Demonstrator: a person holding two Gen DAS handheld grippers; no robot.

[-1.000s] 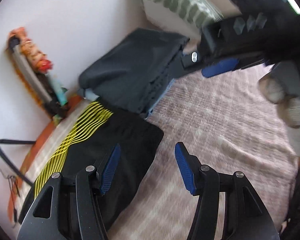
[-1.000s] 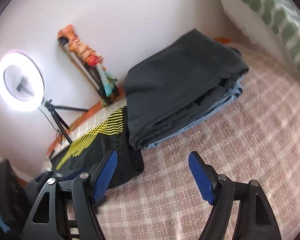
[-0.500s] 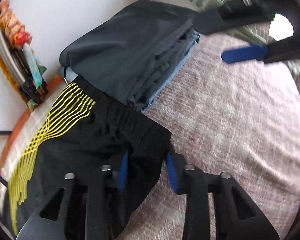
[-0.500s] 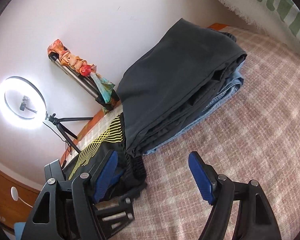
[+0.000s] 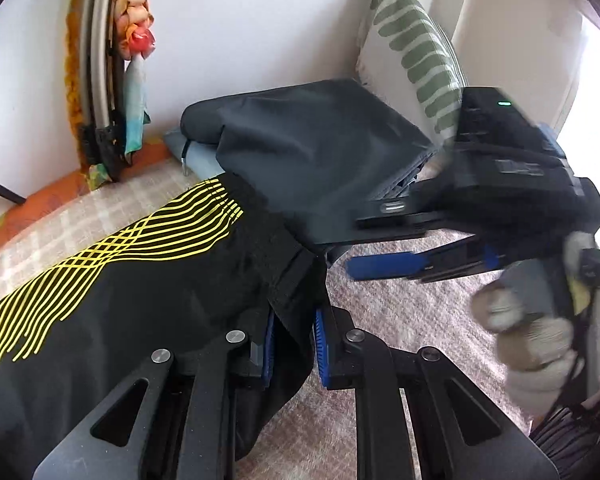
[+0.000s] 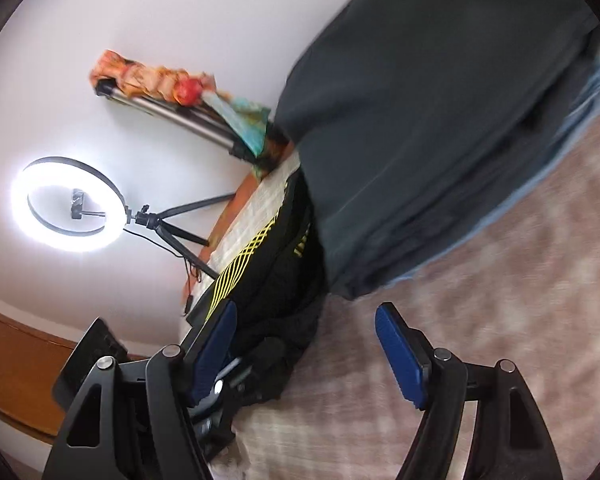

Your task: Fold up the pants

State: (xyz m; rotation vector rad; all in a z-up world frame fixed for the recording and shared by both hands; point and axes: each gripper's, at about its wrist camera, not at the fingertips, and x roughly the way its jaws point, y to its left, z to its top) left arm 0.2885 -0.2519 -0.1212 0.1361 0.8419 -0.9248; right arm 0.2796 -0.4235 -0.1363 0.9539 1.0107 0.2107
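The left hand-held gripper (image 5: pixel 294 342) has its 2 blue-padded fingers drawn close together on a fold of the black athletic pants with yellow line pattern (image 5: pixel 148 300), pinching the fabric near the corner of the elastic waistband. The cloth bunches up between the pads and hangs over the left finger. The rest of the pants lies spread toward the left on the bed with the pinkish checked cover (image 5: pixel 412 312), the yellow lines running across the upper side of the garment.

The right hand-held gripper (image 6: pixel 306 354) is spread wide and grips nothing — its 2 blue pads stand well apart above the bed cover. In the left wrist view it reaches in from the right, held by a gloved hand (image 5: pixel 536 340), with its fingers just beside the waistband corner of the pants and near the edge of the stack.

Just behind the pants sits a stack of folded dark grey and light blue garments (image 5: pixel 316 152), its near edge touching the pants' waistband. A white pillow with green stripes (image 5: pixel 416 48) leans behind the stack against the wall. A lit ring light on a black tripod (image 6: pixel 68 204) stands by the white wall, and a folded tripod wrapped in colourful cloth (image 6: pixel 172 96) leans there too. The right wrist view is blurred.
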